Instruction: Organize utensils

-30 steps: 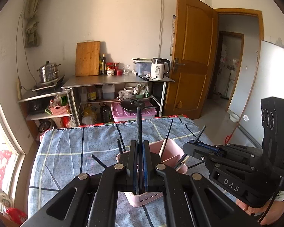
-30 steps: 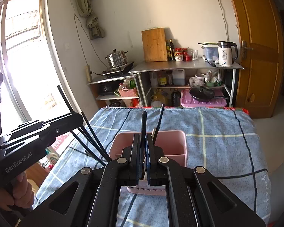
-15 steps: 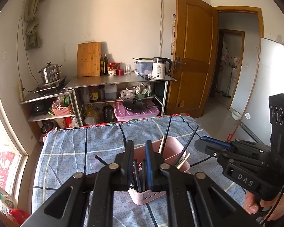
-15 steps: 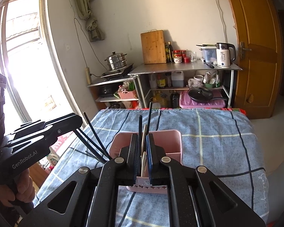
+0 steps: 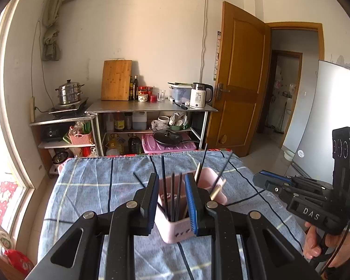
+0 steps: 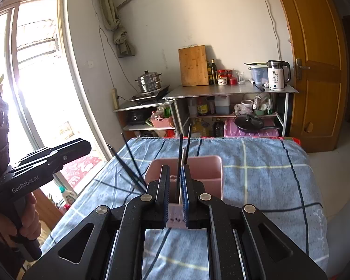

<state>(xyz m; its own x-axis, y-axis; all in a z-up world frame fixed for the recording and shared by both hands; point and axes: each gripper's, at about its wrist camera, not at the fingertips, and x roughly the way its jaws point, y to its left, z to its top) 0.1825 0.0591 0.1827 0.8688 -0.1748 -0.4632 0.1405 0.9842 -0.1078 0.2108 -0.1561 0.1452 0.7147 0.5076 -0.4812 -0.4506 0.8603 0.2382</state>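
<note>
The pink utensil holder [image 5: 175, 224] stands on the counter [image 5: 86, 186], which is covered by a blue checked cloth. In the left wrist view the holder sits at lower centre of the frame, directly behind the left gripper [image 5: 171, 182]. Several black chopsticks [image 5: 172, 193] stand upright in its near compartment, and further sticks, some light-coloured, lean out toward the upper right.

The fingers [image 5: 152, 196] of the left gripper are opening. They stand clearly apart, and the chopsticks seen through the gap are not pressed by either pad.

In the right wrist view the utensil holder [image 6: 210, 175] appears at centre frame, behind the right gripper [image 6: 175, 170]. The right fingers [image 6: 164, 186] are parted by a narrow slot. A dark chopstick [image 6: 180, 154] and a pale one show in that slot; the view does not show the pads pressing on them. More black chopsticks [image 6: 130, 161] fan out to the left of the holder.

The right gripper [image 5: 298, 198] also appears at the right edge of the left wrist view, held by a hand [image 5: 324, 249]. The left gripper [image 6: 42, 165] appears at the left edge of the right wrist view, held by a hand [image 6: 29, 219].

At upper centre, against the wall, a metal shelf unit [image 5: 151, 109] carries a cutting board [image 5: 116, 80] and a kettle [image 5: 199, 95].
</note>
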